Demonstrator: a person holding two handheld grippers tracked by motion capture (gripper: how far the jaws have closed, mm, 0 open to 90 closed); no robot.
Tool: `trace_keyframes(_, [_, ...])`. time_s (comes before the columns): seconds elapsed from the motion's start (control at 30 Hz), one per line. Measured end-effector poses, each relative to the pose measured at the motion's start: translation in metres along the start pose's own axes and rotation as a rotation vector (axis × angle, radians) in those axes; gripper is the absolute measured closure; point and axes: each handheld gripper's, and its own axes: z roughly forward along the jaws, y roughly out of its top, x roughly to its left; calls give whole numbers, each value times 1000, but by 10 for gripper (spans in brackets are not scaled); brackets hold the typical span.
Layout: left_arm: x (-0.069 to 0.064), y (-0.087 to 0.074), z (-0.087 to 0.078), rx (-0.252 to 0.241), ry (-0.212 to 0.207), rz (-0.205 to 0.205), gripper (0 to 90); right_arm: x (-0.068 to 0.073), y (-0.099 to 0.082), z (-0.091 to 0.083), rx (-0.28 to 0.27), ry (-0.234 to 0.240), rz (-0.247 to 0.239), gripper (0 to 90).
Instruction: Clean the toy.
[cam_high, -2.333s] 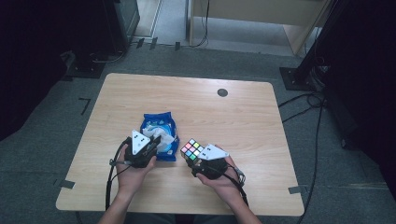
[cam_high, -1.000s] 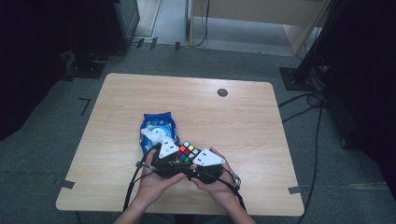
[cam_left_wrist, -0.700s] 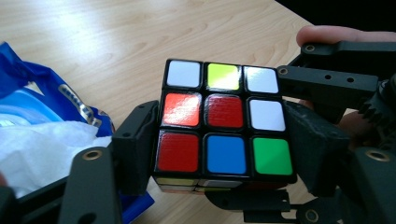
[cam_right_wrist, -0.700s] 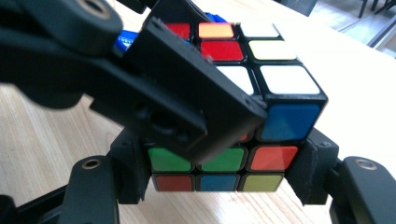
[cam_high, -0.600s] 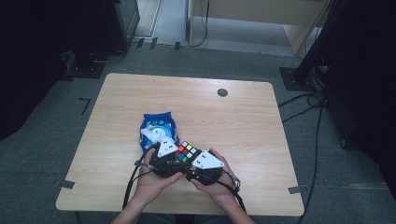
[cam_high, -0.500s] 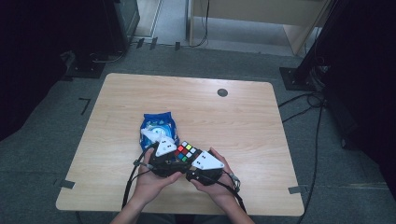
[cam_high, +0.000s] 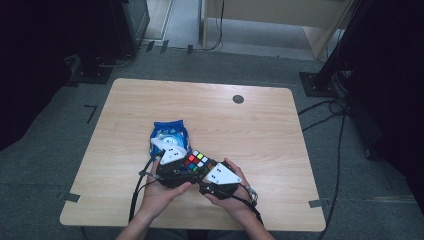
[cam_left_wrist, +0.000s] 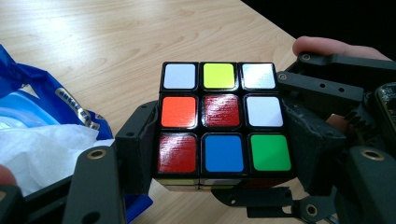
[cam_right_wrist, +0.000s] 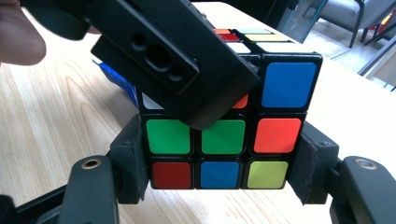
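Right now both claws meet on one puzzle cube, which sits just above the counter near its six o'clock edge, between the person's two hands.

From the left gripper view, the left claw has its two black jaws set against opposite sides of the cube's lower layers, pads touching the cube's flanks. Its jaws have just been closing a little, with the cube between them. The face turned to that camera shows white, yellow and white across the top row, orange, red and white in the middle, then red, blue and green below.

From the right gripper view, the right claw clamps the cube's bottom layers between its pads, jaws spread to the cube's full width. That face shows green, green and orange in the middle row and red, blue and yellow-green at the bottom; a jaw of the left claw crosses the upper part at eleven o'clock.

A blue snack bag lies on the counter at eleven o'clock from the cube, just beside the left claw.
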Motion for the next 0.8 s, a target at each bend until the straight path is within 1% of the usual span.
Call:
trace_keyframes(0.07, [1,1,1,24,-13,-8,342,0,1,0,15,-10,-38,348])
trace_keyframes(0.1, [1,2,1,37,-14,-4,341,1,0,0,18,-20,-57,349])
trace_keyframes(0.17, [0,2,2,47,1,1,337,4,0,0,23,-34,-88,349])
trace_keyframes(0.27, [-3,2,5,67,22,12,331,10,1,0,8,-33,-126,349])
trace_keyframes(0.3, [-2,2,6,75,24,13,330,13,3,0,4,-36,-152,349])
trace_keyframes(0.4, [0,2,6,91,14,5,331,19,4,0,3,-48,-202,348])
trace_keyframes(0.47, [1,2,6,103,6,-1,334,21,4,0,5,-53,-211,348])
trace_keyframes(0.57, [2,2,7,133,0,6,335,22,3,1,11,-61,-230,348])
trace_keyframes(0.6, [3,1,7,135,-3,5,336,23,2,2,12,-62,-236,348])
trace_keyframes(0.7, [2,1,5,120,3,17,338,23,2,2,7,-65,-236,347])
trace_keyframes(0.8, [4,1,3,103,10,28,340,22,2,3,-12,-49,-217,341])
